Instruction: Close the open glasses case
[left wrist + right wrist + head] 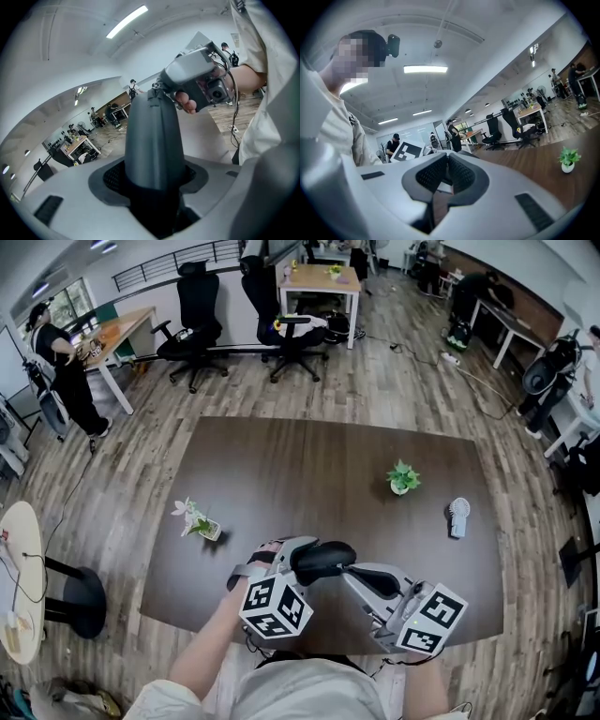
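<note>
Head view: both hands sit low at the near edge of the counter (pixel 309 465), grippers angled in toward each other. Left gripper (pixel 302 561) is clamped on the dark glasses case (pixel 325 559). Right gripper (pixel 350 572) is pinched together on nothing, its tip just beside the case's end.

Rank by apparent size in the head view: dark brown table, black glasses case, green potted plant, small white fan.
1. Dark brown table.
2. Black glasses case, though nearest the camera.
3. Green potted plant and small white fan look alike; no ranking.
</note>
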`<action>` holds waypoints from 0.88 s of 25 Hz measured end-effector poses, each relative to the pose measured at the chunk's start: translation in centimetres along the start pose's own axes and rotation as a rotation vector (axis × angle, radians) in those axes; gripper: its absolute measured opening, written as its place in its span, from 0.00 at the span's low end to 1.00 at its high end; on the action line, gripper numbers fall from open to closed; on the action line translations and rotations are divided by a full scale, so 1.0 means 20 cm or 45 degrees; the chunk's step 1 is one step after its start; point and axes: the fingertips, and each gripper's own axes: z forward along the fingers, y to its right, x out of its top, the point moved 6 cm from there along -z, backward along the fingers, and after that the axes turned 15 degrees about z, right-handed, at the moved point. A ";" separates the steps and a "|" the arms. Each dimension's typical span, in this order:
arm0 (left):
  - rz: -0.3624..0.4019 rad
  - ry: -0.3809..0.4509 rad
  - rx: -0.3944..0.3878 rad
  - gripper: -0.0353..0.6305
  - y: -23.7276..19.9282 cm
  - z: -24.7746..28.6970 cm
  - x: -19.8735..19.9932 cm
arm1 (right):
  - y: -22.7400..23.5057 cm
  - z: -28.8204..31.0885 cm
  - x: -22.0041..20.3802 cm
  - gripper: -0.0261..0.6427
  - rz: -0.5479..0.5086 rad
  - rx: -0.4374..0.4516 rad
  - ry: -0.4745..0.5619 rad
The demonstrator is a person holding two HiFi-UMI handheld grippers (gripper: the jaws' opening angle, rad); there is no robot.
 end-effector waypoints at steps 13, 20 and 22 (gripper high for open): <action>-0.373 0.240 0.270 0.44 -0.08 -0.09 -0.02 | 0.06 -0.09 0.08 0.06 0.027 -0.077 0.178; -0.646 0.400 0.489 0.45 -0.14 -0.21 -0.05 | 0.10 -0.14 0.10 0.05 -0.039 -0.276 0.332; -0.708 0.421 0.538 0.45 -0.14 -0.24 -0.08 | 0.12 -0.16 0.11 0.04 -0.056 -0.344 0.375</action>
